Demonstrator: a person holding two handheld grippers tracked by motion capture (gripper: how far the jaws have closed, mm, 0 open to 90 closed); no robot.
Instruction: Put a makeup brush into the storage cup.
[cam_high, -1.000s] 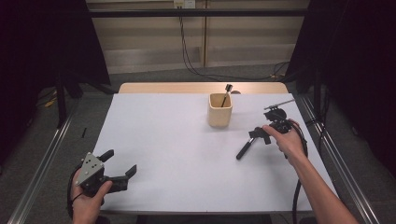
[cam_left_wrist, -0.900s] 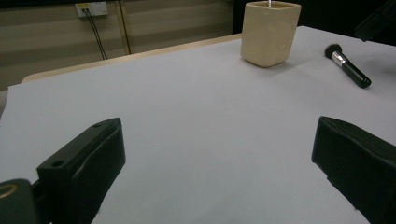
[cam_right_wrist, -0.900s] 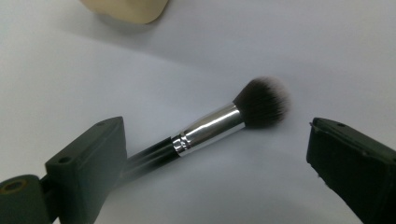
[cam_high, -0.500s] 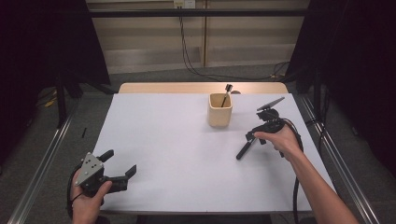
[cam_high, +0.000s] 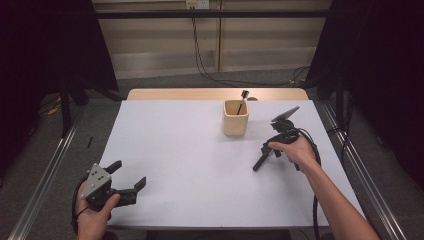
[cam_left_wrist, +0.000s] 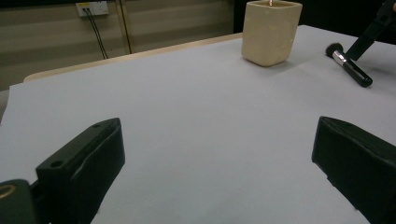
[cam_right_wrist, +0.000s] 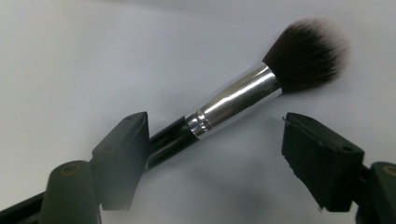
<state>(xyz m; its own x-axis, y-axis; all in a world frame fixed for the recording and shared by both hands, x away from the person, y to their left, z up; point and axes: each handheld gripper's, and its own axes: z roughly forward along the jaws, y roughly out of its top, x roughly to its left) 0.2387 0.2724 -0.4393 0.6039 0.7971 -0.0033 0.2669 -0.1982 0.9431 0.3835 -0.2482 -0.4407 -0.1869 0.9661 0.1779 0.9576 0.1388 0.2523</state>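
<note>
From above, the right gripper (cam_high: 276, 145) leans over a makeup brush (cam_high: 262, 157) on the white table (cam_high: 200, 165), jaws spread. The left gripper (cam_left_wrist: 219, 163) stands released, a beige cup (cam_left_wrist: 271, 30) far ahead. Right gripper view: the brush (cam_right_wrist: 243, 98) lies between parted jaws, handle beside the left one.

Black brush (cam_right_wrist: 224, 105), silver ferrule; beige cup (cam_high: 235, 117); white table (cam_high: 185, 150)

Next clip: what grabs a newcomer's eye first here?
The makeup brush lying on the white table, with the open right gripper straddling its handle. Behind it stands a beige cup holding another brush, while the left gripper sits open at the near left corner.
</note>
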